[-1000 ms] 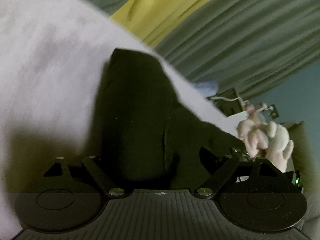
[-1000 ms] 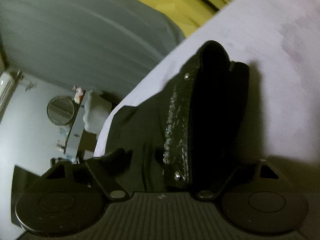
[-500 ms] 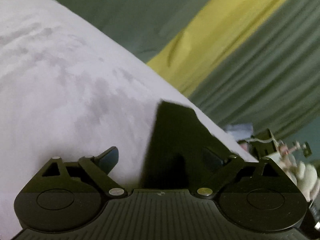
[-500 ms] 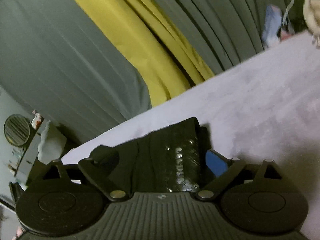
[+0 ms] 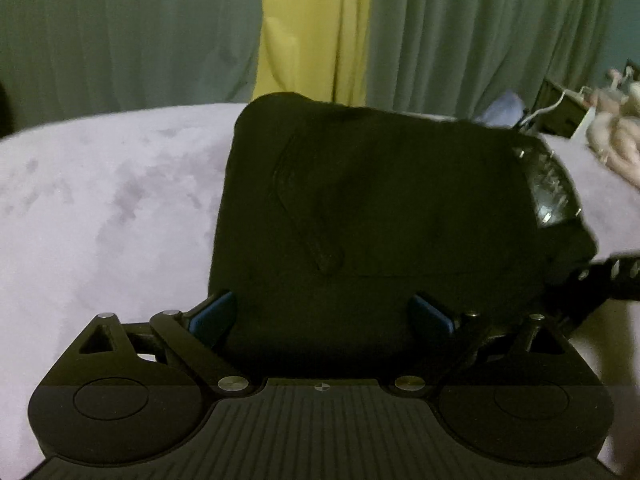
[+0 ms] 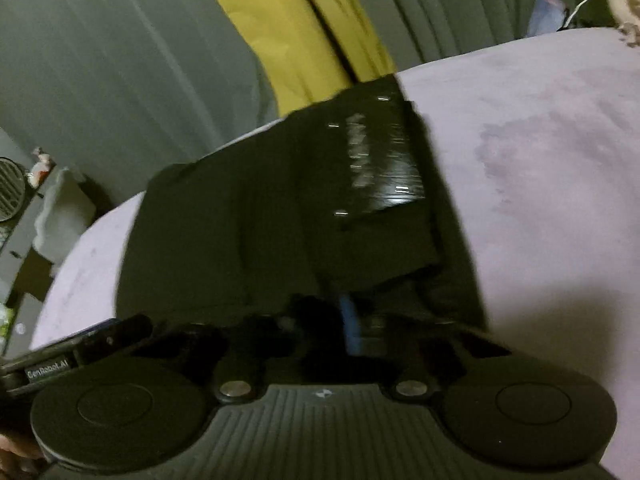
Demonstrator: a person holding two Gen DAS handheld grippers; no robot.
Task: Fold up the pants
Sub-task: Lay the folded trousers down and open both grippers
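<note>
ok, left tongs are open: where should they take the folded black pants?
Probably the near edge of the folded black pants, coming in low from the camera side. That edge lies between the open left tongs, and the stack lies flat on the lilac bedspread. Avoid the glossy belt at the right end.

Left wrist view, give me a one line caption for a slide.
Open left gripper poised over folded black pants on a lavender bedspread, green and yellow curtains behind.
</note>
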